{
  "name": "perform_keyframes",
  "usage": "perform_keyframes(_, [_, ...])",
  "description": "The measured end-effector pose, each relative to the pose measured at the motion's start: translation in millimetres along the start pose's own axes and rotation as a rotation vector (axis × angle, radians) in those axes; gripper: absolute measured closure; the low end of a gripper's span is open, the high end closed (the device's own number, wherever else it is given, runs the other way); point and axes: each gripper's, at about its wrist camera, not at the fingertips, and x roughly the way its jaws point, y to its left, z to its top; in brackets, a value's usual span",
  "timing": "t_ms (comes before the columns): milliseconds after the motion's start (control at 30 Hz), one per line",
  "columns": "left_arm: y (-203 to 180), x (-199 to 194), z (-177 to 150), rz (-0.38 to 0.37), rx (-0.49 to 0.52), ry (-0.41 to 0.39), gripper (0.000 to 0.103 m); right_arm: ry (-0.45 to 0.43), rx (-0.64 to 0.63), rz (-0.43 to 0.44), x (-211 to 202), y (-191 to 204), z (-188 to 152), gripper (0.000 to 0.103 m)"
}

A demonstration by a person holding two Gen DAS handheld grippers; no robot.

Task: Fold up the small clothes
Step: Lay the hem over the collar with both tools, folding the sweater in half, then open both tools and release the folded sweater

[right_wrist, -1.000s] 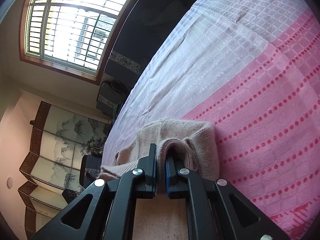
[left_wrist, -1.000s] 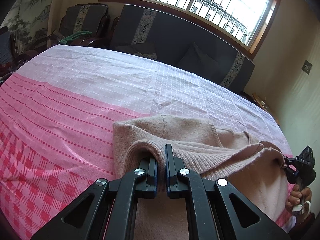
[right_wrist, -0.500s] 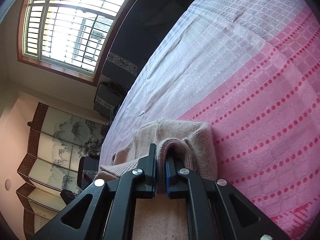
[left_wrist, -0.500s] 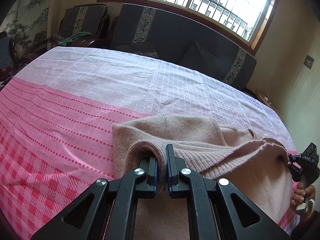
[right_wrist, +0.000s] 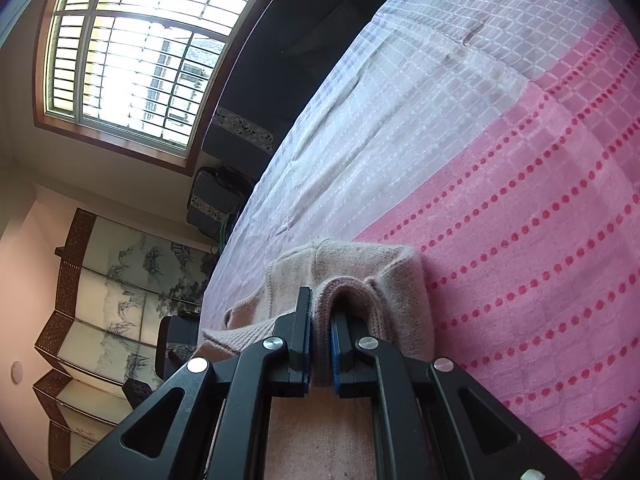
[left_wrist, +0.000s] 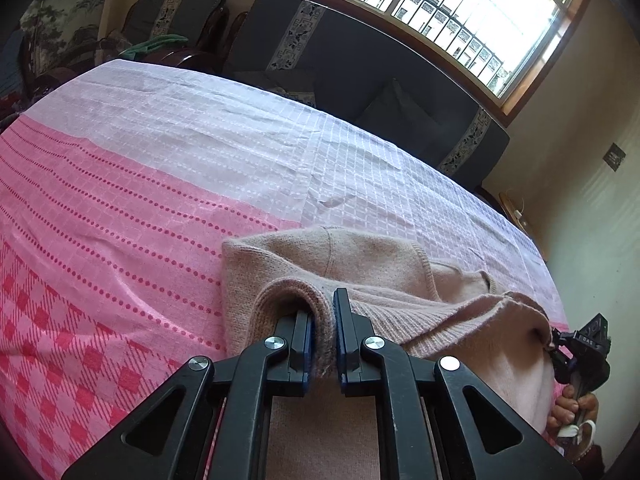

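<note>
**What I can't make out**

From my left wrist view, the sweater (left_wrist: 360,252) runs off the bottom edge behind the left gripper (left_wrist: 323,320). The right gripper (left_wrist: 580,344) sits half cut off; its tips vanish into knit.

light: daylight from my barred window (left_wrist: 440,12), blown out | shadows: soft | focus: sharp | edges: fisheye bend, dark corners
</note>
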Motion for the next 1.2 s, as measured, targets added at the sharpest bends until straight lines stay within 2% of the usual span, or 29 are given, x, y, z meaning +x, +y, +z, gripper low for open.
perform_keyframes(233, [8,-7,6,-0.061,-0.08,-0.006,0.084,-0.011,0.02,0.026,-4,-5,0,0.093])
perform_keyframes(333, [10,-8,7,-0.054,-0.088,-0.003,0.08,-0.016,0.022,0.034,-5,-5,-1,0.092])
perform_keyframes(400, [10,-13,8,-0.04,-0.087,-0.031,0.069,-0.017,0.027,0.042,-6,-5,-1,0.09])
perform_keyframes(467, [11,-22,9,-0.019,-0.099,-0.089,0.036,-0.029,0.036,0.056,-9,-6,-2,0.087])
perform_keyframes(500, [13,-29,9,-0.019,-0.114,-0.132,0.033,-0.046,0.037,0.06,-12,-7,-1,0.082])
perform_keyframes(567, [15,-38,11,-0.023,-0.127,-0.175,0.031,-0.088,0.036,0.072,-21,-6,0,0.073])
perform_keyframes(600, [16,-40,13,-0.016,-0.129,-0.174,0.031,-0.109,0.037,0.081,-26,-6,0,0.064])
perform_keyframes(633, [16,-42,14,-0.008,-0.128,-0.171,0.031,-0.133,0.041,0.091,-32,-7,1,0.05])
perform_keyframes(700, [14,-44,13,0.013,-0.113,-0.164,0.031,-0.184,0.051,0.088,-46,-9,1,0.041])
perform_keyframes(800, [7,-48,5,0.037,-0.061,-0.15,0.031,-0.189,0.016,0.089,-61,-6,0,0.041])
perform_keyframes(900, [0,-47,-7,0.061,0.001,-0.126,0.031,-0.162,-0.112,0.062,-69,15,-9,0.044])
perform_keyframes(1000, [-7,-46,-20,0.069,0.047,-0.105,0.031,-0.107,-0.254,0.043,-65,41,-22,0.045])
perform_keyframes(1100, [-14,-42,-30,0.083,0.093,-0.089,0.031,-0.039,-0.353,0.066,-52,61,-38,0.045])
perform_keyframes(1200, [-10,-34,-34,0.111,0.093,-0.071,0.031,0.036,-0.464,0.05,-31,83,-57,0.045])
